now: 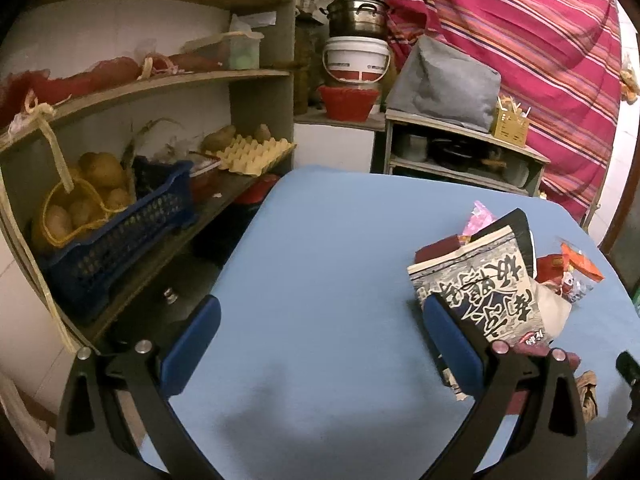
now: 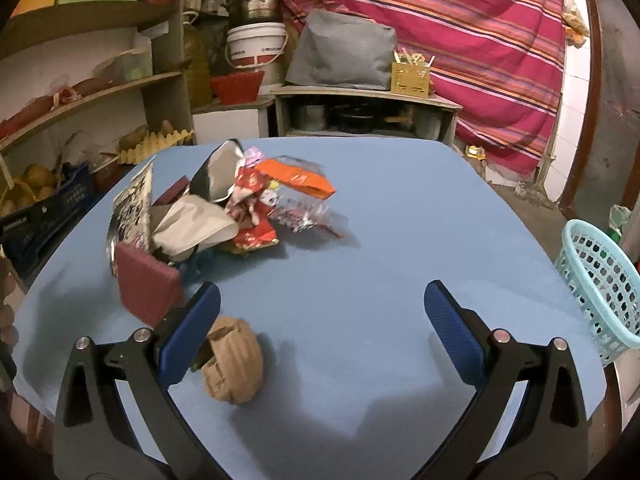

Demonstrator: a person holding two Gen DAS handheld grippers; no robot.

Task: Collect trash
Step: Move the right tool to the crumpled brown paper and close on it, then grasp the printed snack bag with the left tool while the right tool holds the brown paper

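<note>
A heap of trash lies on the blue table (image 1: 320,264). In the left wrist view a black-and-white printed packet (image 1: 484,280) stands at the right, with red and orange wrappers (image 1: 576,266) behind it. My left gripper (image 1: 320,320) is open over bare table, its right finger just in front of the packet. In the right wrist view the heap (image 2: 224,208) sits left of centre: an orange wrapper (image 2: 300,178), red wrappers (image 2: 254,236), a dark red box (image 2: 148,290). A crumpled brown cardboard piece (image 2: 234,360) lies beside the left finger of my open right gripper (image 2: 322,312).
A pale teal mesh basket (image 2: 600,284) stands off the table's right edge. Wooden shelves (image 1: 152,88) on the left hold a blue crate (image 1: 116,240), potatoes and an egg tray (image 1: 256,154). A low cabinet (image 2: 368,114), a bucket (image 2: 256,50) and a striped cloth stand behind the table.
</note>
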